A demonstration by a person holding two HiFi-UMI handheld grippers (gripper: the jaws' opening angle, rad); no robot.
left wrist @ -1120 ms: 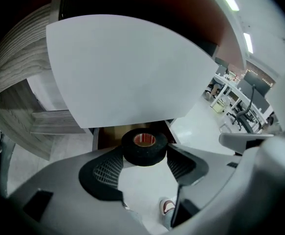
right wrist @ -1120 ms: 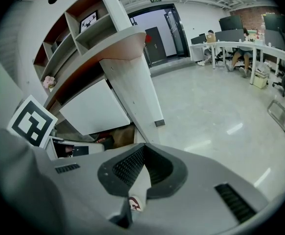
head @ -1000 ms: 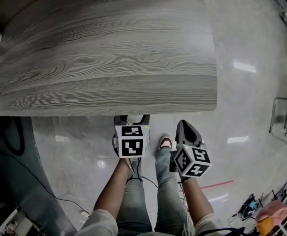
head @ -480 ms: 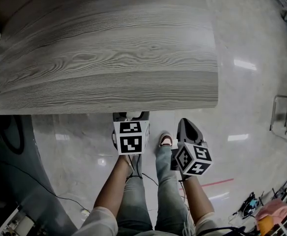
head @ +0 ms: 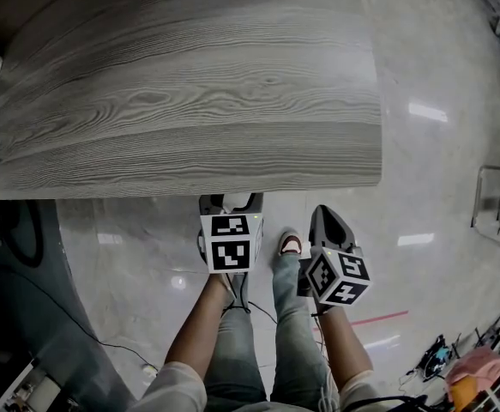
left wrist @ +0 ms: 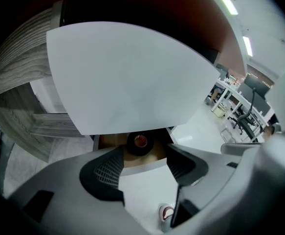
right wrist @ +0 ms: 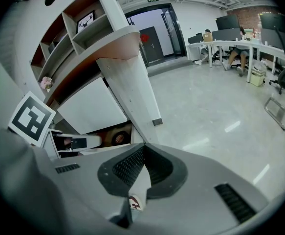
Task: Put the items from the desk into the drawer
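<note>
Standing at the near edge of the desk (head: 189, 101), a person holds both grippers low, just beyond that edge and below the level of its wood-grain top. The left gripper (head: 230, 202) points in under the desk with its jaws wide apart and nothing between them. Straight ahead of it, beneath the desk, the drawer (left wrist: 110, 141) is open, and a black roll of tape (left wrist: 139, 142) lies inside on its brown floor. The right gripper (head: 320, 215) hangs just beside the left one, a little farther from the desk edge, with its jaws closed tip to tip on nothing. Its own view shows the same drawer and roll under the desk. A shoe (head: 290, 245) rests on the floor between the two grippers.
</note>
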